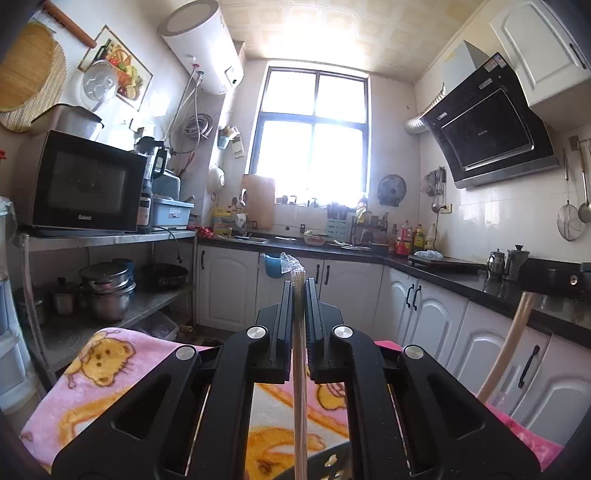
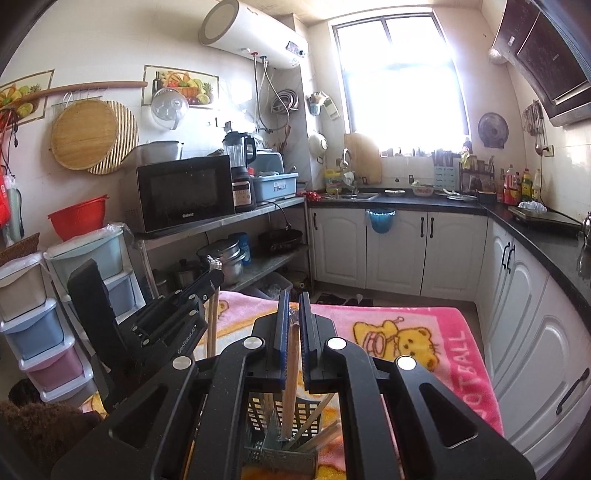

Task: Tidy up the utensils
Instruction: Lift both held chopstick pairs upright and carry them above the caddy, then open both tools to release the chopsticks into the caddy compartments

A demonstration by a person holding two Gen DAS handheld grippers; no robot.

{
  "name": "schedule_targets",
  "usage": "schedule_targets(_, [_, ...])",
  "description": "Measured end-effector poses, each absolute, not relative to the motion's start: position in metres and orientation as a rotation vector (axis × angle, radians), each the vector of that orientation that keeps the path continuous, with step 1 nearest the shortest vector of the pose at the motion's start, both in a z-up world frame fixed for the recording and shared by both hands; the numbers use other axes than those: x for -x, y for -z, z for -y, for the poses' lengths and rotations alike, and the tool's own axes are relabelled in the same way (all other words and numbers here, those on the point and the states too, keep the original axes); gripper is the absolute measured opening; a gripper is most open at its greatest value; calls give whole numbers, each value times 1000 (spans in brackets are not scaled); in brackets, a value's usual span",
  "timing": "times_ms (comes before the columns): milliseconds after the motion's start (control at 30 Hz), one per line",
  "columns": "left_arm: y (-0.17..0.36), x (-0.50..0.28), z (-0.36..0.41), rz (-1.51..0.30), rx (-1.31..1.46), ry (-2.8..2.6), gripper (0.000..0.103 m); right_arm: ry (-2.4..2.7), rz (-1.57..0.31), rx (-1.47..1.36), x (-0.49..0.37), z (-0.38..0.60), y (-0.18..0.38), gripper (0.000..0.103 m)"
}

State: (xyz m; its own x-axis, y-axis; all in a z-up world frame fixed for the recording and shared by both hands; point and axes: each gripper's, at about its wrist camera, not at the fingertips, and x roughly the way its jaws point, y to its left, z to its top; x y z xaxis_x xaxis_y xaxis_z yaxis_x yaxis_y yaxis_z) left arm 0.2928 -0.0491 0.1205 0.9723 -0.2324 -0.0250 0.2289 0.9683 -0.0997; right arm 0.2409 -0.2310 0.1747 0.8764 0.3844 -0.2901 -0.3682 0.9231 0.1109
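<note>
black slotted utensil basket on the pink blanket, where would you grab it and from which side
Probably the top rim of the black slotted utensil basket, from above. It stands open-topped on the pink blanket with chopsticks sticking up inside, so pinch a bare stretch of thin wall, one finger inside, one outside.

Daylight from the window (image 1: 313,136) straight ahead of both grippers; it is blown out white in both views, panes show no detail. Glare blooms onto the ceiling (image 1: 317,26) above it in the left wrist view and washes over the wall and counter items just beside the frame. Rest of the kitchen is evenly bright, soft shadows only. Shelf space under the microwave (image 2: 184,192) is dim. Black gripper bodies close to the lens are dark with little detail. Strong fisheye: cabinets (image 2: 532,314) and walls bow at the sides, dark vignette in corners. Focus is sharp overall, no motion blur seen.
</note>
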Motion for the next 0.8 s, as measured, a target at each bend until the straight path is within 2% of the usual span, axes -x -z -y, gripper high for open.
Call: schedule_targets(800, [-98,-287,43,-46,112,236,5,-391,-399,-78,-235,242,-139,7])
